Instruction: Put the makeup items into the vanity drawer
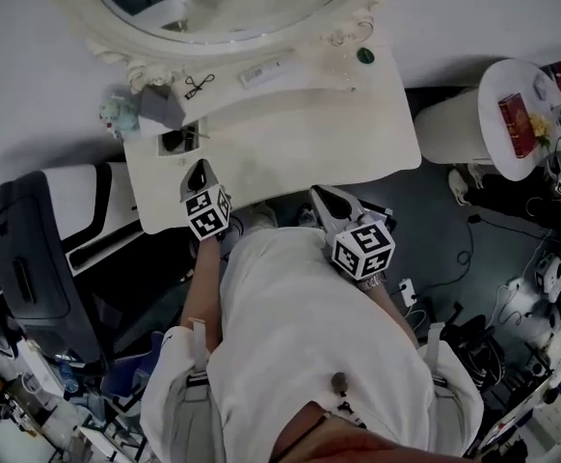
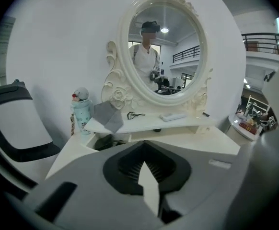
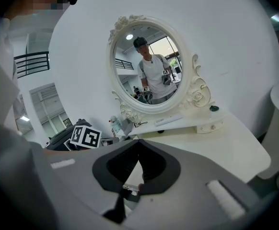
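We look steeply down on a white vanity tabletop (image 1: 338,143) with an oval mirror (image 1: 223,8) in a carved white frame at its far edge. Below the mirror runs a raised shelf (image 1: 309,77).

On this shelf lie the makeup items. A black eyelash curler (image 1: 200,86) is towards the left, a flat white case (image 1: 264,70) is near the middle, and a small dark green pot (image 1: 364,55) is at the right end. A grey cloth (image 1: 162,106) hangs over the left end of the shelf. Just beyond it, a pale blue bottle (image 2: 81,110) with a snowman-shaped cap stands upright.

Near the cloth, at the left of the tabletop, the drawer (image 1: 200,139) stands open. Something dark lies inside, but we cannot make out what it is.

The left tool (image 1: 200,169) hangs over the near left corner of the tabletop, just on the near side of the open drawer. Its jaws are pressed together with nothing between them. The right tool (image 1: 324,197) is held at the near edge, towards the middle, well apart from the shelf. Its jaws also meet, and we can make out nothing held in them.

A black and white chair (image 1: 40,249) stands to the left of the vanity.
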Tool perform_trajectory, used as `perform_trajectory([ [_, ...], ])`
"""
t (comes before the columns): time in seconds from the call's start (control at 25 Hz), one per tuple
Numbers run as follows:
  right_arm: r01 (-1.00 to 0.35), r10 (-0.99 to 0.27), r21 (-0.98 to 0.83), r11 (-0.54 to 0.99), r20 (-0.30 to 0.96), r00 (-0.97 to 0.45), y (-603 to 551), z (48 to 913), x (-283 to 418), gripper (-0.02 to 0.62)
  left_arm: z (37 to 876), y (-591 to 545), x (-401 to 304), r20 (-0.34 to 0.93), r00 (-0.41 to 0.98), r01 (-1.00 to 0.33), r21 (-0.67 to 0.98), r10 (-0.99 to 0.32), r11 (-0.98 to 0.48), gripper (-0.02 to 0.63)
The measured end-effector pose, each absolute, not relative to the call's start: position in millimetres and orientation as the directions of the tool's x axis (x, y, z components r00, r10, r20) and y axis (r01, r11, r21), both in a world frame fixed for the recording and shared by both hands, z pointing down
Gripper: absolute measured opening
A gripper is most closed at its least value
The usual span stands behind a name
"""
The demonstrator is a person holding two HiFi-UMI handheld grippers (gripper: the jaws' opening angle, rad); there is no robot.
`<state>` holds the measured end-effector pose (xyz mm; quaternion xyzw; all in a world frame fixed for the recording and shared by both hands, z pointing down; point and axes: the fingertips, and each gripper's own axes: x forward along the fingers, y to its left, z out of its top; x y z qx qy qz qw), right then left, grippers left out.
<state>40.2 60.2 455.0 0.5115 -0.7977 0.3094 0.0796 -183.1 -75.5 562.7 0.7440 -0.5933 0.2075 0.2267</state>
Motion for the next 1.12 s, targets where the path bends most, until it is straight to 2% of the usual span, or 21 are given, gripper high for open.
perform_trajectory([
  [0.24, -0.874, -0.819, -0.407, 0.264, 0.384, -0.426, 91.4, 439.6, 86.1, 0.006, 501.1, -14.7, -65.9, 0.429, 0.47, -0.882, 0.184, -0.771, -0.435, 0.006],
  [0.48, -0.919, -0.89, -0.315, 0.235, 0.311, -0.334, 123.3, 410.6, 132.6, 0.006, 444.2, 38.8, 38.0, 0.305, 0.692, -0.719, 0.21, -0.654, -0.662, 0.006],
  [0.84, -0.936, -0.935, -0.303, 0.177, 0.246, -0.257, 157.8, 392.7, 186.3, 0.006, 417.2, 105.6, 89.5, 0.244, 0.793, -0.608, 0.268, -0.558, -0.747, 0.006],
  [1.12, -0.935, -0.935, -0.291, 0.203, 0.227, -0.274, 155.7, 390.6, 183.9, 0.006, 422.6, 118.9, 89.8, 0.264, 0.781, -0.624, 0.276, -0.566, -0.731, 0.006],
])
